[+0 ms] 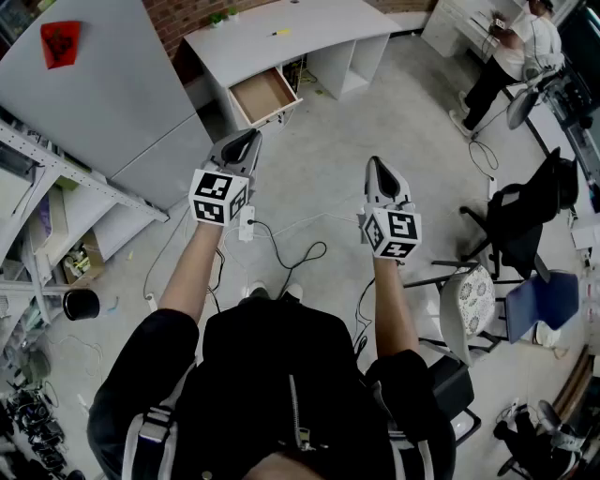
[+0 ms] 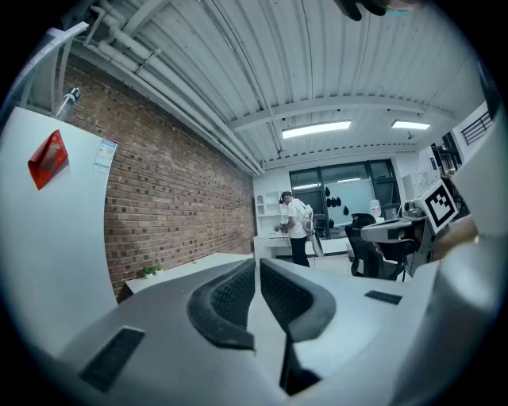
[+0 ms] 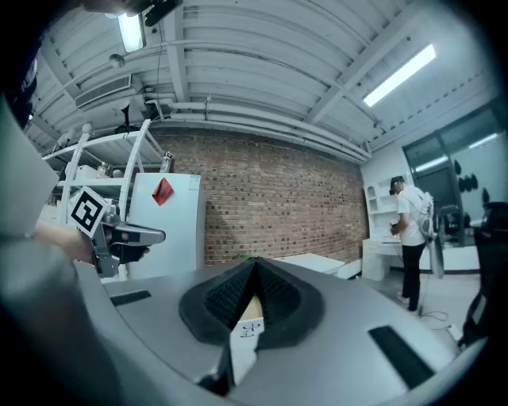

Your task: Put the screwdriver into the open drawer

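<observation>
Left tongs (image 1: 251, 136) clenched, empty, pointing level. Right tongs (image 1: 376, 164) alongside, clenched, empty. Open drawer (image 1: 264, 95) of white desk (image 1: 323, 28) ahead of left tongs, well apart.

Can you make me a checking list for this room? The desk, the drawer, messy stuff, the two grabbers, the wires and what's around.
Surface: white desk, mostly bare.
Job's things: drawer open, looks empty; small yellow item on the desk, too small to tell if it is the screwdriver.
Clutter: small plants at the desk's back edge.
Grippers: left gripper and right gripper both shut, fingers empty, over the floor.
Cables: black cables and a power strip loose on the floor.
Surroundings: brick wall, shelving, chairs, a person standing far off.
</observation>
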Demonstrator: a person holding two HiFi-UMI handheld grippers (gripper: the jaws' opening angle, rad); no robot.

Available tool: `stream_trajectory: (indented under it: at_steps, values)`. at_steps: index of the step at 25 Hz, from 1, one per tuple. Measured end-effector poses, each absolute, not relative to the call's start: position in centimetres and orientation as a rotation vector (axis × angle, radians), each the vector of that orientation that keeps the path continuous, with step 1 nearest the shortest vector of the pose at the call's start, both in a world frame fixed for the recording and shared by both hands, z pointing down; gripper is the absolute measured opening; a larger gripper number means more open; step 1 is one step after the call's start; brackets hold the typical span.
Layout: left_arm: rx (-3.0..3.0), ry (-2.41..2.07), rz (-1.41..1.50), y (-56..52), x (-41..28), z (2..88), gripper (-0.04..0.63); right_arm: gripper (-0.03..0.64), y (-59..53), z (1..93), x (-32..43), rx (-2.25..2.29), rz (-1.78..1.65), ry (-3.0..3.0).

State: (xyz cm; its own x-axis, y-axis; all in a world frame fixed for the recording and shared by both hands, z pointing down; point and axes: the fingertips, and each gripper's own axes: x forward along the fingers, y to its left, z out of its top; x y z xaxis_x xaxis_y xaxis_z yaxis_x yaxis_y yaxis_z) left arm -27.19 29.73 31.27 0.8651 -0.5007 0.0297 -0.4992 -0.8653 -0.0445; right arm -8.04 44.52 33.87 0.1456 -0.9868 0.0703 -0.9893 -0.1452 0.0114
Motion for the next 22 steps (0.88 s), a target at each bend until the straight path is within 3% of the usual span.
stream_trajectory:
  at_steps: [16, 20, 22]
  values:
    - [-3.034, 0.776, -0.051, 28.9, -29.7, 32.6, 0.047, 0.003, 42.8, 34.7, -11.1, 2.319, 0.090, -2.067]
    - [-3.046, 0.792, -0.011, 28.5, -29.6, 32.5, 0.286, 0.003, 42.5, 35.5, -10.9, 2.311, 0.121, -2.063]
    - [-3.050, 0.808, 0.024, 28.3, -29.5, 32.2, 0.314, 0.003, 42.5, 35.6, -10.6, 2.306, 0.128, -2.063]
